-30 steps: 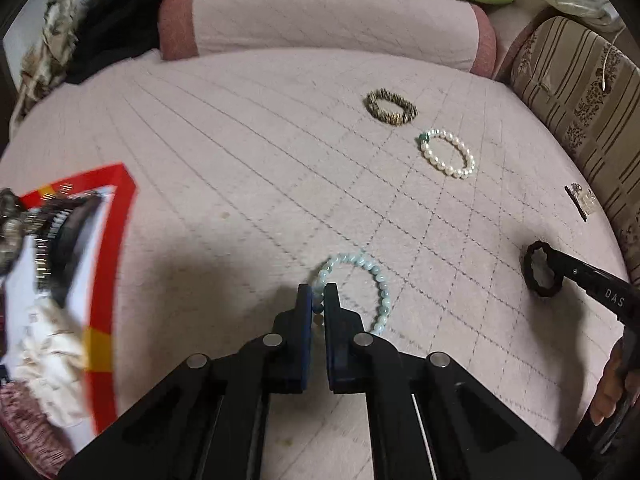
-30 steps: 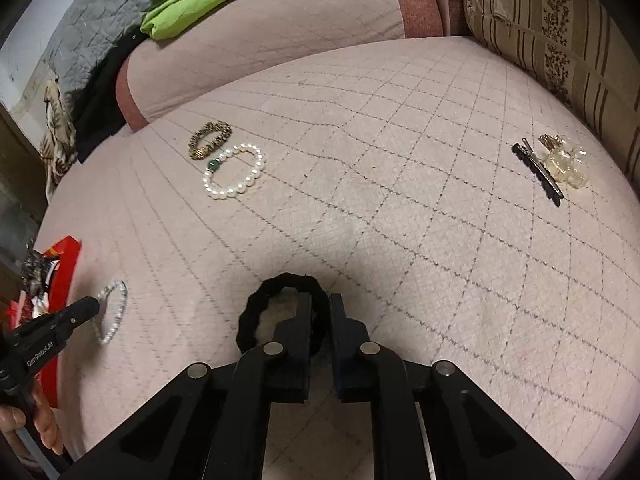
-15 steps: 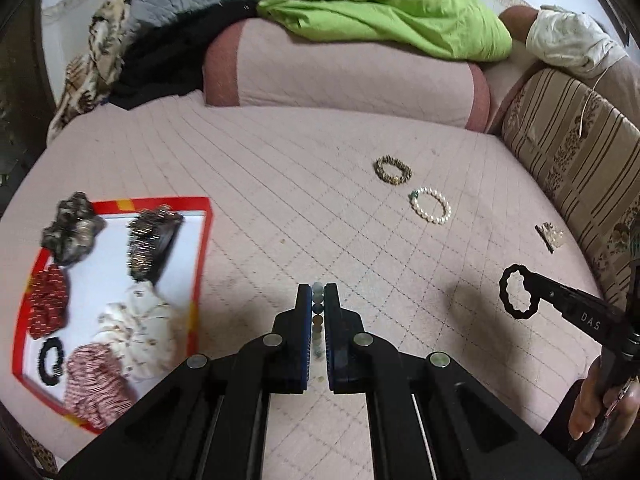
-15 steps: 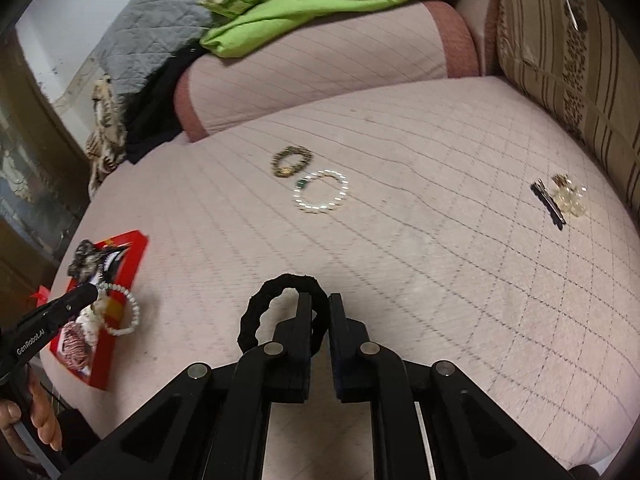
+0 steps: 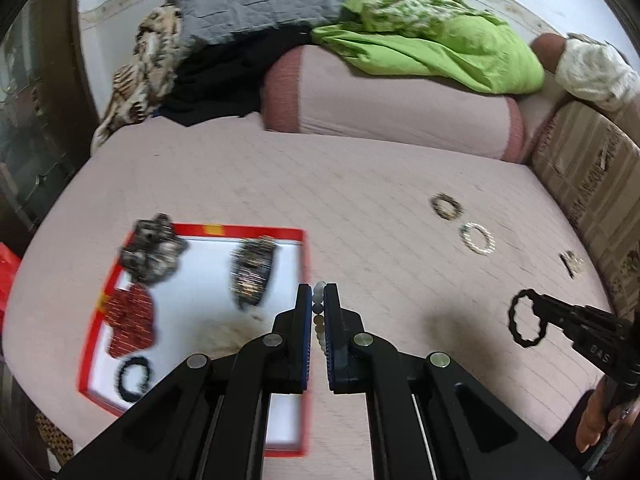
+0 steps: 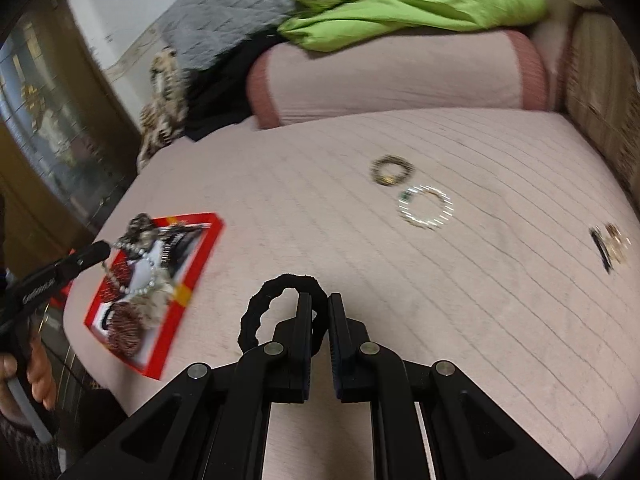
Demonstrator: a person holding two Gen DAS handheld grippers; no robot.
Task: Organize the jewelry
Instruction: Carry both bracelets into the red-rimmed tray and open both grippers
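Care: left tool (image 5: 318,298), clamped on pale beaded bracelet (image 5: 319,312), releases over red-rimmed white tray (image 5: 304,264) at nine o'clock; right tool (image 6: 320,308) grips black scrunchie (image 6: 276,292).

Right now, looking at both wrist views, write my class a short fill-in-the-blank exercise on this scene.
1. The left gripper is shut on a pale ____ bracelet.
2. The right gripper holds a ____ hair tie.
3. The tray's rim is ____.
4. The pearl bracelet lies on the ____.

Answers: beaded; black; red; bed
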